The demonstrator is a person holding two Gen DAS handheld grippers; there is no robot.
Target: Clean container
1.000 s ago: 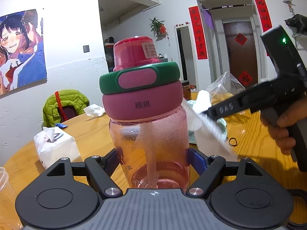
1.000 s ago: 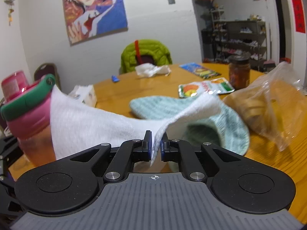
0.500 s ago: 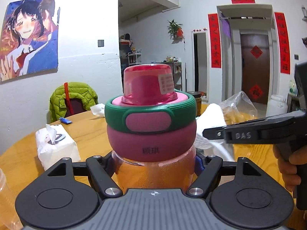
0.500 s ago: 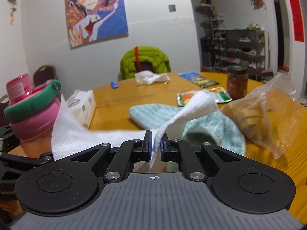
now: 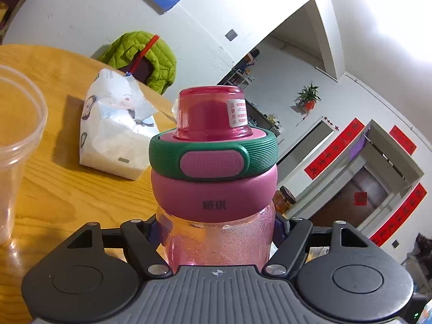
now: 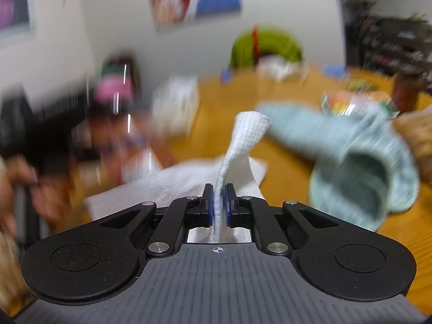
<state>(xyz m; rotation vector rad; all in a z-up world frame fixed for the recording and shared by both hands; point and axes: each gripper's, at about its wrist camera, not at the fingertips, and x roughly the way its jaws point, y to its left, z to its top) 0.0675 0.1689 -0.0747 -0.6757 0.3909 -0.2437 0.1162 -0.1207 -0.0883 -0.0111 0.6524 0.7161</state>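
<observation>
A round wooden worktop (image 5: 62,189) carries a tissue pack (image 5: 113,135) and a clear plastic cup (image 5: 16,145); the left tongs (image 5: 218,232) are clamped on the pink bottle (image 5: 218,194) just under its pink lid, held tilted; the right tongs (image 6: 218,205) pinch a white cloth (image 6: 243,145) above the worktop, beside a blurred pale blue knitted hat (image 6: 359,170).

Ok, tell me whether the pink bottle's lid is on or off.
On. The pink-and-green screw lid sits seated on the translucent pink plastic bottle, with its dark pink cap shut on top, held in the left tongs.
</observation>
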